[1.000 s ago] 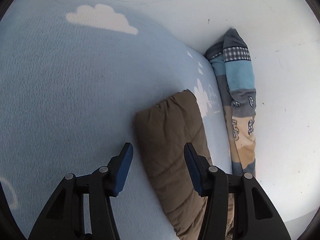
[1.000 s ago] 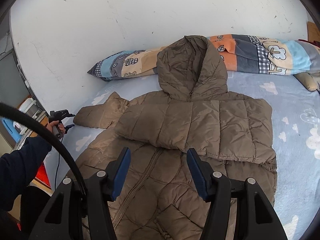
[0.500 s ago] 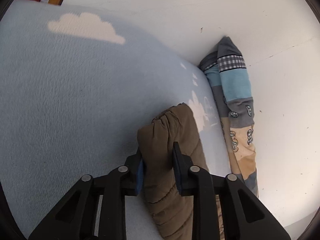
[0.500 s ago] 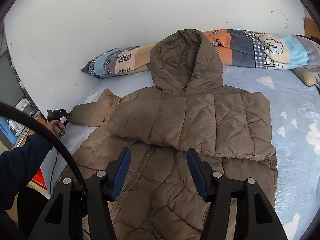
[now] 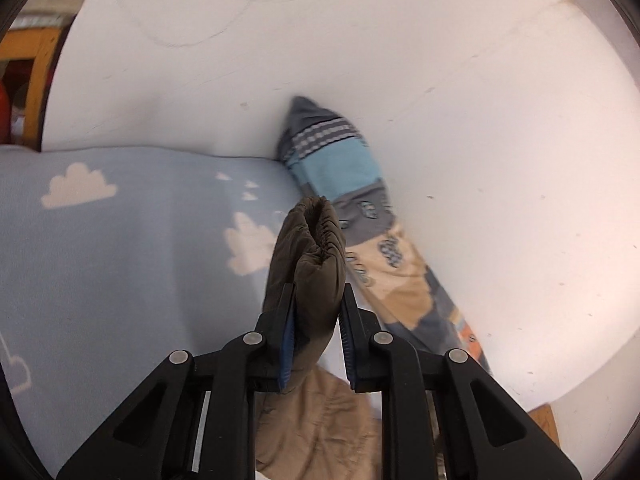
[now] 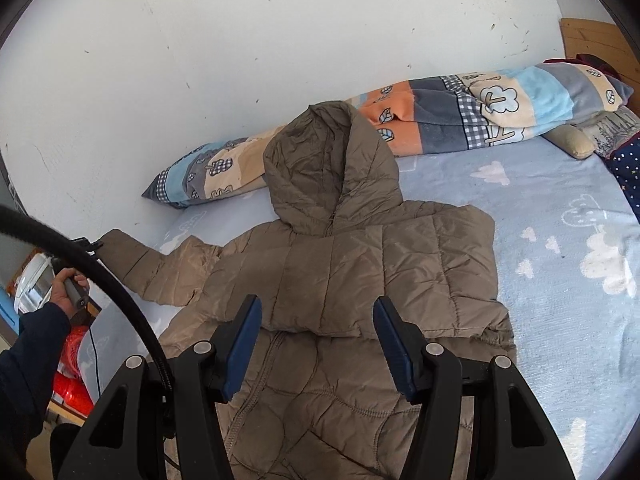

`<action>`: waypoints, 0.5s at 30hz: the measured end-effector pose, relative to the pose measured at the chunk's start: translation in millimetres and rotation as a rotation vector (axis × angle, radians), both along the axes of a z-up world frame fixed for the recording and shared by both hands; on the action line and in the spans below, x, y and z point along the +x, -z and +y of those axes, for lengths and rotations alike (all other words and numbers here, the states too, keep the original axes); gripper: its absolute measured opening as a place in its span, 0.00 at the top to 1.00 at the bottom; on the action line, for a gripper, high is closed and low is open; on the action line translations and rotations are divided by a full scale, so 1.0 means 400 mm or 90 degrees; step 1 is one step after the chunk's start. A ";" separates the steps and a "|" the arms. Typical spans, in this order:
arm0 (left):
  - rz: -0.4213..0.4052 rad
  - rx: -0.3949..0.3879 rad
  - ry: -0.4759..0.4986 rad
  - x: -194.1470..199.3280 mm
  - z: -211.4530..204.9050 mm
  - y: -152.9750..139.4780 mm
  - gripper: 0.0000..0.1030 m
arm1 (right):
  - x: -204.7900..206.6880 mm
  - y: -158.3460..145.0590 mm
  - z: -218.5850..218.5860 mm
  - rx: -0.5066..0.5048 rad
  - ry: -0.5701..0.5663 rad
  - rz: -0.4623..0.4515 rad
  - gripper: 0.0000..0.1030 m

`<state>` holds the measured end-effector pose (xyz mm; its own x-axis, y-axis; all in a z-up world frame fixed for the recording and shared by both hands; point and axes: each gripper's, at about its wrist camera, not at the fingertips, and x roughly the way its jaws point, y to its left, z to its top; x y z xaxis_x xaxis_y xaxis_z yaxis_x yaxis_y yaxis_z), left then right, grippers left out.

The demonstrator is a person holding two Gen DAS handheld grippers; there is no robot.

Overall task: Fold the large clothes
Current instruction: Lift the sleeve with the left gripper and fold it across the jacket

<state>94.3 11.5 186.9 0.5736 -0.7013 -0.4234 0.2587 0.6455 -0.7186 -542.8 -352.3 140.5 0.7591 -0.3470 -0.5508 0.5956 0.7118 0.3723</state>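
one cuff of the brown quilted puffer jacket (image 6: 360, 280) sat clamped in the left gripper (image 5: 316, 312); right gripper (image 6: 316, 344) gaped empty. recommended: carry sleeve flat across chest.

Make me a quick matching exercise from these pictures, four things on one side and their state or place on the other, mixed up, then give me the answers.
Things:
1. left hand-held gripper
2. right hand-held gripper
3. jacket hood
4. patchwork pillow

States or places:
A. lies along the wall
B. open, holding nothing
C. spread flat at the top of the jacket
D. shut on the sleeve cuff

Pairs: 1-D, 2-B, 3-C, 4-A
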 end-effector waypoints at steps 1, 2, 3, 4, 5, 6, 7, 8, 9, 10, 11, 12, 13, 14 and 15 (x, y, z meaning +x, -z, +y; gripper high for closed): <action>-0.009 -0.002 0.010 -0.022 -0.010 -0.030 0.81 | -0.010 -0.006 -0.004 0.000 0.007 -0.007 0.38; -0.019 -0.005 0.021 -0.045 -0.022 -0.060 0.81 | -0.020 -0.014 -0.011 0.000 0.014 -0.014 0.38; -0.028 -0.006 0.032 -0.065 -0.034 -0.086 0.81 | -0.029 -0.020 -0.014 -0.002 0.023 -0.021 0.38; -0.037 -0.005 0.043 -0.092 -0.040 -0.114 0.81 | -0.040 -0.026 -0.019 -0.003 0.031 -0.027 0.38; -0.047 -0.005 0.054 -0.115 -0.055 -0.144 0.81 | -0.050 -0.032 -0.024 -0.004 0.038 -0.032 0.38; -0.058 -0.007 0.068 -0.140 -0.072 -0.175 0.81 | -0.063 -0.038 -0.031 -0.006 0.046 -0.038 0.38; -0.066 -0.008 0.080 -0.162 -0.088 -0.204 0.81 | -0.073 -0.043 -0.036 -0.008 0.055 -0.041 0.38; -0.077 -0.010 0.093 -0.191 -0.108 -0.236 0.81 | -0.084 -0.048 -0.042 -0.008 0.063 -0.046 0.38; -0.086 -0.014 0.105 -0.219 -0.125 -0.261 0.81 | -0.095 -0.051 -0.049 -0.006 0.070 -0.052 0.38; -0.092 -0.020 0.122 -0.247 -0.145 -0.288 0.81 | -0.108 -0.054 -0.055 -0.004 0.079 -0.058 0.38; -0.097 -0.023 0.137 -0.271 -0.168 -0.309 0.81 | -0.120 -0.058 -0.061 -0.003 0.087 -0.066 0.38; -0.104 -0.022 0.150 -0.303 -0.192 -0.332 0.81 | -0.132 -0.061 -0.067 -0.002 0.094 -0.072 0.38; -0.112 -0.023 0.165 -0.335 -0.217 -0.351 0.81 | -0.144 -0.065 -0.073 -0.002 0.102 -0.077 0.38; -0.119 -0.024 0.184 -0.367 -0.245 -0.371 0.81 | -0.157 -0.069 -0.078 -0.002 0.111 -0.085 0.38; -0.126 -0.021 0.203 -0.399 -0.278 -0.387 0.81 | -0.170 -0.073 -0.083 -0.001 0.118 -0.093 0.38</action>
<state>-65.4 -99.6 341.6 0.3932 -0.8690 -0.3004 0.5785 0.4878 -0.6537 -610.9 -385.3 169.8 0.7538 -0.4886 -0.4393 0.6561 0.5962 0.4627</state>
